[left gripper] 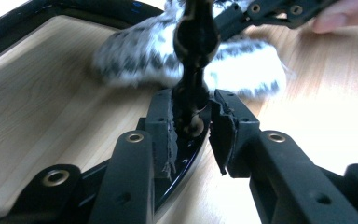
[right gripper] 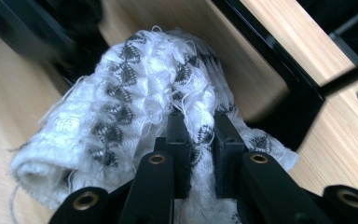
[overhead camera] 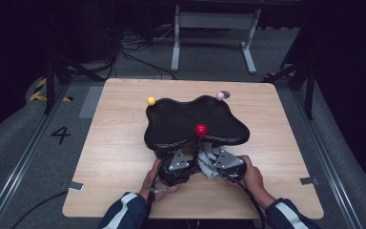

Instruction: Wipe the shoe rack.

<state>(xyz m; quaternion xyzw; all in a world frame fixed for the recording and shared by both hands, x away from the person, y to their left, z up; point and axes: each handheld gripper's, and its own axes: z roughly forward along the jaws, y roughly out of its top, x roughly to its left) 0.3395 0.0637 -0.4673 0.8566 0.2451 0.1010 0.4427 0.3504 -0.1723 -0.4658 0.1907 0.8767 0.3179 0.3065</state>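
At the table's [overhead camera: 124, 143] near edge, just in front of the black tray [overhead camera: 171, 119]: left gripper [left gripper: 191, 128] clamped on the tray's black stem [left gripper: 195, 42]; right gripper [right gripper: 200, 140] pinching the white patterned cloth [right gripper: 121, 121], bunched on the wood beside it.

A pale wooden table [overhead camera: 124, 143] lies under the jaws. Far ahead of them sit a yellow ball [overhead camera: 151, 100] and a pink ball [overhead camera: 220, 96]. Beyond, on grey floor, stand a metal frame [overhead camera: 214, 21] and loose cables [overhead camera: 133, 52]; a painted number 4 [overhead camera: 60, 134] lies far left.
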